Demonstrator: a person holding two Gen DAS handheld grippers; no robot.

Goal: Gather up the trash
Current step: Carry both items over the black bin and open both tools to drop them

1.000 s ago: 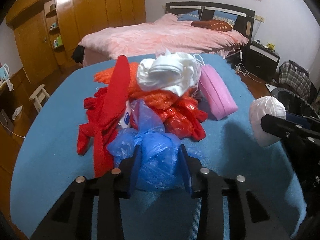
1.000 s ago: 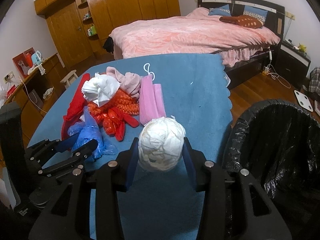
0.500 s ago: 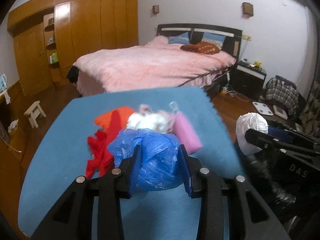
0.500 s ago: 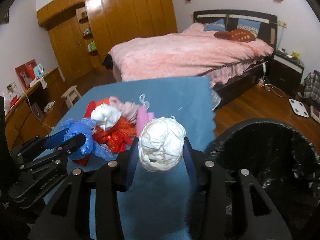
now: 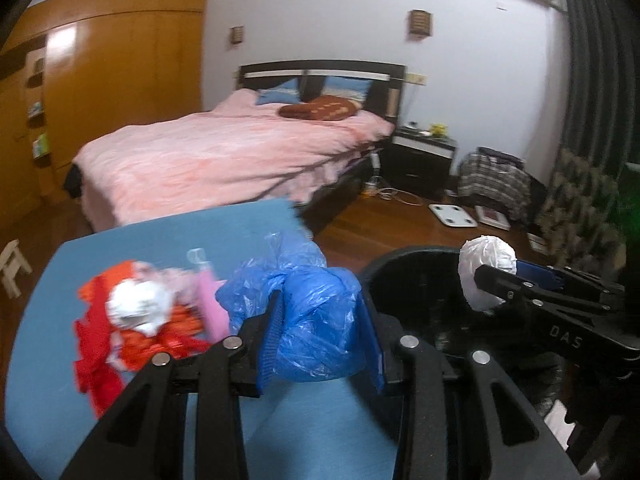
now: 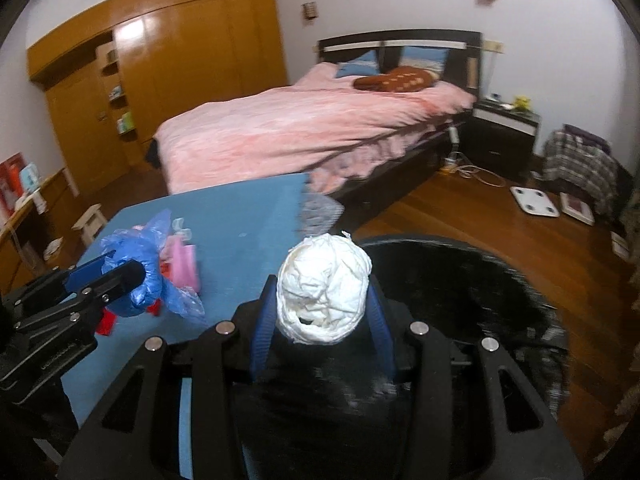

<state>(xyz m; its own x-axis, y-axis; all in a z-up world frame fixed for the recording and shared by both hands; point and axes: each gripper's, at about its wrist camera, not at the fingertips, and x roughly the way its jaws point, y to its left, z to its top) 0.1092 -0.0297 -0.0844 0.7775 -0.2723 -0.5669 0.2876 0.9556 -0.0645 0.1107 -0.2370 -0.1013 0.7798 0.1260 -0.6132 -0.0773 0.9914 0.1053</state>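
Note:
My left gripper (image 5: 320,320) is shut on a crumpled blue plastic bag (image 5: 308,316) and holds it above the blue table's right edge, beside the bin. My right gripper (image 6: 324,304) is shut on a white crumpled paper ball (image 6: 324,286) and holds it over the black-lined trash bin (image 6: 480,280). The bin also shows in the left wrist view (image 5: 416,280), with the white ball (image 5: 486,278) above it. A pile of red, orange, white and pink trash (image 5: 136,320) lies on the blue table (image 5: 160,240).
A bed with a pink cover (image 6: 320,128) stands behind the table. A wooden wardrobe (image 6: 160,60) lines the left wall. A white scale (image 6: 534,202) and a plaid bag (image 6: 580,164) lie on the wooden floor at the right.
Both grippers have lifted and swung right with their loads. The blue bag has left the pile; the white ball now hangs over the bin.

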